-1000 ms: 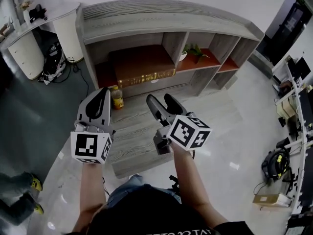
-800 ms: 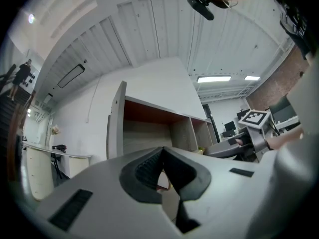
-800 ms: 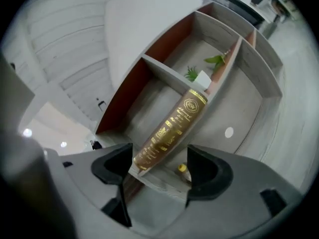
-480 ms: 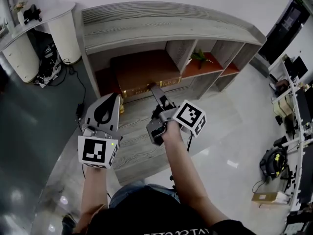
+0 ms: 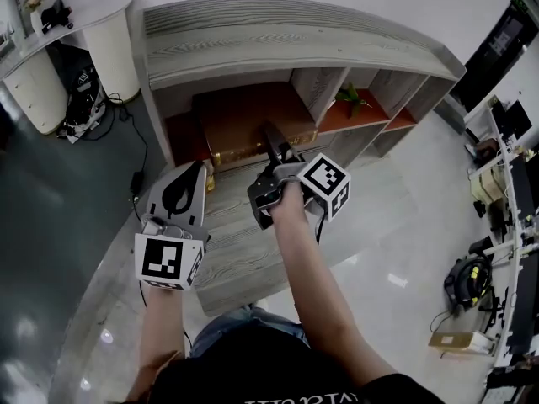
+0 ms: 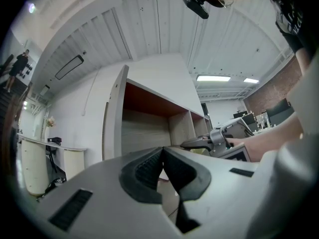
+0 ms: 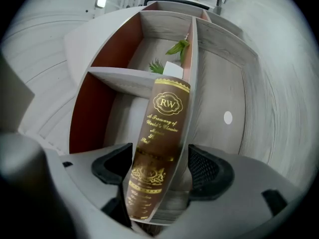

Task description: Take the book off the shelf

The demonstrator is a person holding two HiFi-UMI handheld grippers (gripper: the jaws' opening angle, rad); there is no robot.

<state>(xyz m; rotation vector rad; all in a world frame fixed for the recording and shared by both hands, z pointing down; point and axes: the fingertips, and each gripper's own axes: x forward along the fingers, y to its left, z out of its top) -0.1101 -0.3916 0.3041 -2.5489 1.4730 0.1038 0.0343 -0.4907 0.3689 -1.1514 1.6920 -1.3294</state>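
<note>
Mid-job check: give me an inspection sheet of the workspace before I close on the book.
Surface: grey wooden shelf, floor-standing, with a low step in front.
Job's things: book lying flat in the left compartment, gold-lettered spine facing out.
Clutter: green plant in the next compartment.
Grippers: right gripper open, one jaw on each side of the spine; left gripper shut, empty, short of the shelf.
Cables: black cable on the floor left of the shelf.
Surroundings: white counter at left, desks at right.
</note>
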